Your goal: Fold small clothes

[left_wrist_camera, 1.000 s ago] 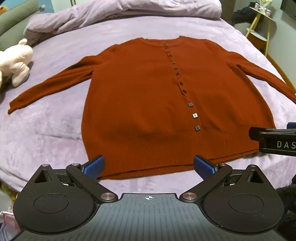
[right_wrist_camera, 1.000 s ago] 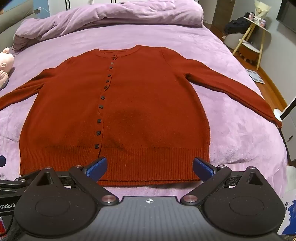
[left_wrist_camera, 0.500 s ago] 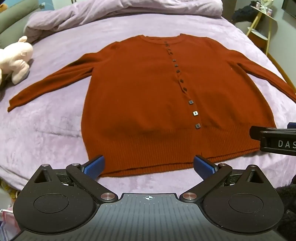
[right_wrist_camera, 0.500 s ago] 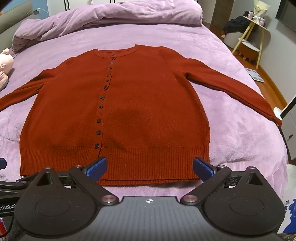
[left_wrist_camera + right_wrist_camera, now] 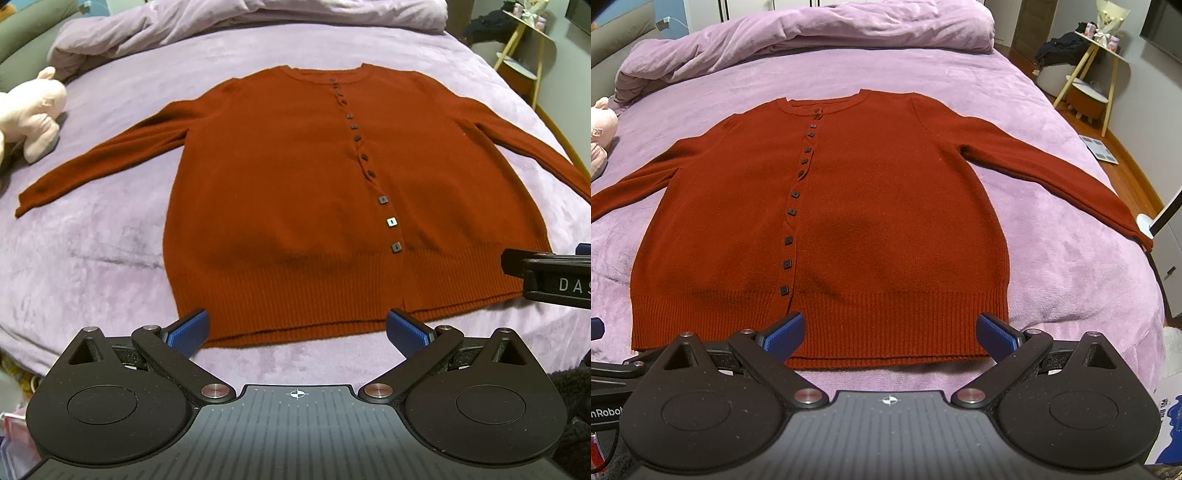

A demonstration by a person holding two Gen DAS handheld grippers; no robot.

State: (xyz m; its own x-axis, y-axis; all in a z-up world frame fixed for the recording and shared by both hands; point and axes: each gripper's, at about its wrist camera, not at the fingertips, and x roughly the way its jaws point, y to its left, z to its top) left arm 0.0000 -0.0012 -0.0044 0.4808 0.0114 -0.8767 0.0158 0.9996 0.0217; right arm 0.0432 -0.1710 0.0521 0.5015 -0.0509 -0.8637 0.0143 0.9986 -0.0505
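Observation:
A rust-red buttoned cardigan (image 5: 295,192) lies flat and face up on a purple bed (image 5: 92,258), sleeves spread to both sides, ribbed hem nearest me. It also shows in the right wrist view (image 5: 871,221). My left gripper (image 5: 297,334) is open and empty, hovering just in front of the left part of the hem. My right gripper (image 5: 890,338) is open and empty, hovering in front of the right part of the hem. The right gripper's body (image 5: 550,282) shows at the right edge of the left wrist view.
A pink plush toy (image 5: 31,118) lies on the bed at the left. A bunched purple duvet (image 5: 812,33) lies at the far end of the bed. A yellow-legged side table (image 5: 1089,74) and wooden floor (image 5: 1126,162) are to the right.
Both views have shifted slightly: the cardigan sits a little farther up and away, so both grippers have drawn back or tilted a little. Both stay open.

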